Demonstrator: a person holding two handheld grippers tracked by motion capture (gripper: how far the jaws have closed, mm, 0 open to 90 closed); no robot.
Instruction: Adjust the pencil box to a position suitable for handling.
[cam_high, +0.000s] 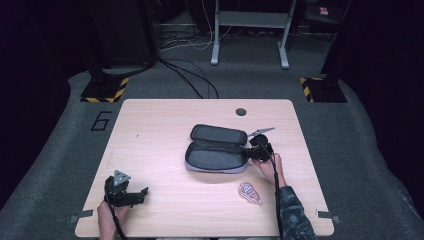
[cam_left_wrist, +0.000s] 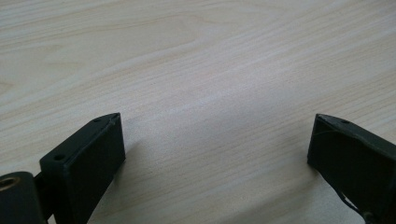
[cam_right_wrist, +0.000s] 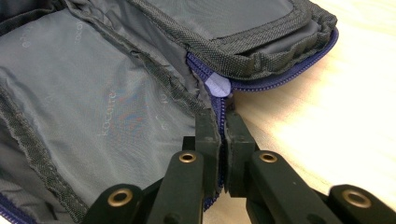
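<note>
Fingers of the right gripper (cam_right_wrist: 223, 135) clamp the rim of the open pouch (cam_high: 216, 150) mid-tabletop (cam_high: 160, 125), probably to steady it, while the left gripper (cam_high: 141, 192) rests near the front-left corner, fingers apart.

Bare table (cam_high: 165, 125) lies open across the left half and far edge, while the unzipped pencil case (cam_high: 216, 149) blocks the centre-right and a small oval packet (cam_high: 249, 192) sits near the front right.
</note>
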